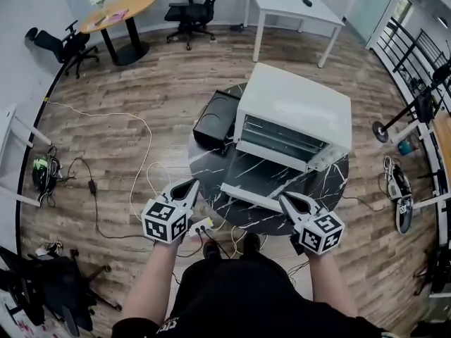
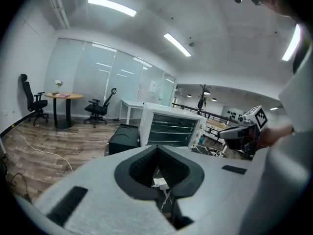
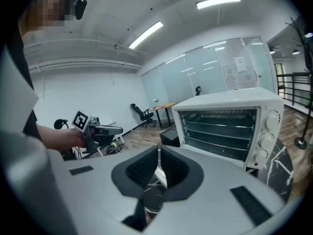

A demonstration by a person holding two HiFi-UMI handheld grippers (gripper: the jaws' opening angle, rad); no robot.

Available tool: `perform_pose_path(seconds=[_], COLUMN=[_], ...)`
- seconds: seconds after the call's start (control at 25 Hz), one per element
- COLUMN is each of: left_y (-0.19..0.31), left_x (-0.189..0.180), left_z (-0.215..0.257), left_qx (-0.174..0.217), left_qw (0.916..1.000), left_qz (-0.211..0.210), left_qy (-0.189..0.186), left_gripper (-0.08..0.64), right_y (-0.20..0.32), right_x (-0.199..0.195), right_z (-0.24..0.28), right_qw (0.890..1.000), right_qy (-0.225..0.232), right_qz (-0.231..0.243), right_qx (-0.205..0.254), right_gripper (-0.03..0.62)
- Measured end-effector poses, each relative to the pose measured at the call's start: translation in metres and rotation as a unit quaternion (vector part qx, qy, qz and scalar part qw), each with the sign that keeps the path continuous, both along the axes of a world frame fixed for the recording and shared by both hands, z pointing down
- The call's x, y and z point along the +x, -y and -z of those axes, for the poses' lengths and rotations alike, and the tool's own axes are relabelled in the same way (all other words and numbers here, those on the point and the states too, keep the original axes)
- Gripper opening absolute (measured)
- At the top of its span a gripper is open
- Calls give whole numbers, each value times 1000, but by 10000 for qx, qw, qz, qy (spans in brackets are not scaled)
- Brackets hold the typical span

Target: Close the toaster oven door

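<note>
A white toaster oven [image 1: 296, 104] stands on a round black marble table [image 1: 211, 162]. Its glass door [image 1: 257, 187] is folded down flat toward me, so the wire racks show inside. My left gripper [image 1: 190, 186] hovers at the table's near left edge, shut and empty. My right gripper [image 1: 285, 198] is just in front of the door's near right corner, jaws together with nothing between them. In the left gripper view the oven [image 2: 171, 129] is ahead past the shut jaws [image 2: 157, 148]. The right gripper view shows the oven [image 3: 225, 121] close at right beyond its closed jaws [image 3: 159, 150].
A black box [image 1: 217, 118] sits on the table left of the oven. Cables [image 1: 106, 189] trail over the wood floor at left. A round wooden table [image 1: 116, 13], office chairs [image 1: 190, 9] and a white desk [image 1: 289, 5] stand farther back. Shoes [image 1: 398, 192] lie at right.
</note>
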State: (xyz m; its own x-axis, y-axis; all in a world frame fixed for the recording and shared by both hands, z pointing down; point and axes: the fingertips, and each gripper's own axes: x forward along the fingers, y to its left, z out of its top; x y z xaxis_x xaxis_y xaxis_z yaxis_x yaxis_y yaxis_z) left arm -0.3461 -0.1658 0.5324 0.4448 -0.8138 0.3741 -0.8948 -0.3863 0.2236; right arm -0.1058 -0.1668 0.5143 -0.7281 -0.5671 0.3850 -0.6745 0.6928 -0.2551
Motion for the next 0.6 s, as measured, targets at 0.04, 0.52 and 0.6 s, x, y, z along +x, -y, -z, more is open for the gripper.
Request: perform_pose_path(seconds=[0.04, 0.52, 0.6], left_y=[5, 23, 25], left_x=[6, 64, 70], left_z=[-6, -64, -78], left_qx=[-44, -534, -682], left_qw=[9999, 9894, 9876], left_qz=[-100, -1326, -1387], left_qy=[-7, 249, 283], left_gripper=[3, 56, 82], right_y=[1, -3, -2], right_x=[5, 57, 68], right_z=[-2, -51, -65], right_qw=[9999, 9913, 9891], right_qy=[-31, -463, -487], right_qz=[-92, -1214, -1334], right_qx=[39, -229, -400], right_gripper=[28, 68, 88])
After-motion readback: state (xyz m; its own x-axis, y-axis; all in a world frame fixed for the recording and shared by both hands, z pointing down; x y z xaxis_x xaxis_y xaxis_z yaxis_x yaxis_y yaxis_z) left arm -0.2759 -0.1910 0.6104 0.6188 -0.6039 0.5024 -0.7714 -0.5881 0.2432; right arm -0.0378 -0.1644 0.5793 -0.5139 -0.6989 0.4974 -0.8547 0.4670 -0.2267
